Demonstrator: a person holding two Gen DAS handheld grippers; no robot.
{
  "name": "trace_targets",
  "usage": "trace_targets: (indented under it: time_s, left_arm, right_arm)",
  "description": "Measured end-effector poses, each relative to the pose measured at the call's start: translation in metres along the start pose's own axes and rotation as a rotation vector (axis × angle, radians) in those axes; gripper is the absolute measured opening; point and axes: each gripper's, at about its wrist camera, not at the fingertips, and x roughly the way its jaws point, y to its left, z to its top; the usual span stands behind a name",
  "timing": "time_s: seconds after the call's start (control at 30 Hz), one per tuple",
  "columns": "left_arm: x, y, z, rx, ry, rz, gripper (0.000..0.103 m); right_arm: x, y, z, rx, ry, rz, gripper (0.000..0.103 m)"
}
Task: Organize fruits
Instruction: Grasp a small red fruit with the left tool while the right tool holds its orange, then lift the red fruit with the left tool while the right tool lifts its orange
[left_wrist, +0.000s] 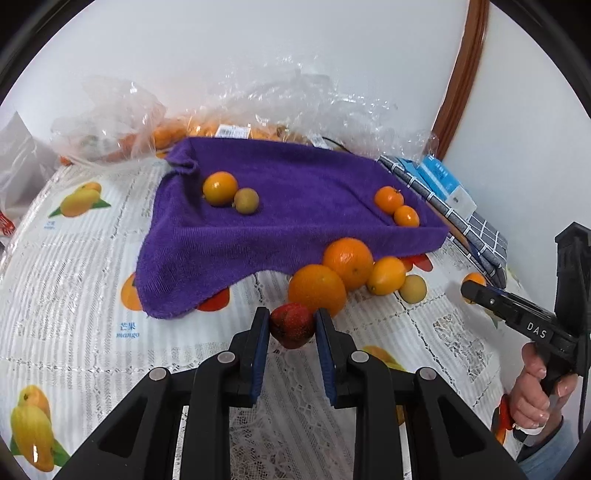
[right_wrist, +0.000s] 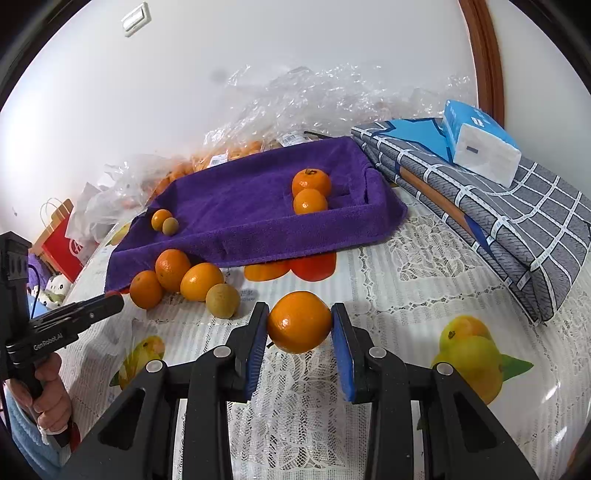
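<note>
My left gripper (left_wrist: 291, 325) is shut on a small red fruit (left_wrist: 291, 326), held just above the table in front of a cluster of oranges (left_wrist: 317, 290). My right gripper (right_wrist: 300, 323) is shut on an orange (right_wrist: 299, 321) above the tablecloth. A purple towel-lined tray (left_wrist: 295, 177) (right_wrist: 258, 192) holds two oranges (right_wrist: 310, 190) at its right end and an orange with a greenish fruit (left_wrist: 246, 200) at its left. Several loose oranges and a pale green fruit (right_wrist: 222, 300) lie at the tray's front edge.
Crumpled clear plastic bags with oranges (left_wrist: 122, 125) lie behind the tray by the wall. A folded grey checked cloth (right_wrist: 498, 206) with a blue tissue pack (right_wrist: 480, 142) sits to the right. A red bag (right_wrist: 66, 243) stands far left. The fruit-print tablecloth (left_wrist: 74, 258) covers the table.
</note>
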Motion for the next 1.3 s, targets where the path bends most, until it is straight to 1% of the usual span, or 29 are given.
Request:
trace_targets:
  time_s: [0.13, 0.5, 0.6, 0.7, 0.77, 0.87, 1.0, 1.13, 1.3]
  left_arm:
    - [0.001, 0.001, 0.002, -0.006, -0.001, -0.006, 0.024]
    - [-0.011, 0.022, 0.007, -0.102, -0.079, 0.023, 0.024]
    - [-0.011, 0.025, 0.008, -0.115, -0.087, 0.030, 0.024]
    - [-0.012, 0.026, 0.009, -0.118, -0.093, 0.037, 0.024]
    - [-0.014, 0.025, 0.008, -0.113, -0.106, 0.041, 0.024]
    - [-0.017, 0.024, 0.007, -0.110, -0.115, 0.043, 0.024]
    - [-0.020, 0.025, 0.008, -0.114, -0.131, 0.042, 0.024]
    - [-0.021, 0.025, 0.007, -0.114, -0.134, 0.041, 0.024]
    - [-0.022, 0.019, 0.006, -0.083, -0.139, 0.051, 0.024]
  right_arm:
    - [-0.003, -0.004, 0.000, 0.016, -0.013, -0.008, 0.034]
    - [-0.003, 0.000, 0.000, 0.003, -0.015, -0.006, 0.034]
    - [-0.006, -0.003, 0.000, 0.014, -0.027, 0.009, 0.034]
    - [-0.005, -0.004, 0.000, 0.017, -0.015, 0.036, 0.034]
    - [-0.003, -0.003, 0.001, 0.015, -0.003, 0.031, 0.034]
    - [-0.007, 0.005, 0.001, -0.032, -0.002, -0.005, 0.034]
    - [-0.017, 0.016, 0.009, -0.073, -0.020, -0.003, 0.034]
    - [-0.033, 0.028, 0.024, -0.106, -0.064, 0.011, 0.034]
    - [-0.048, 0.034, 0.046, -0.107, -0.103, 0.004, 0.034]
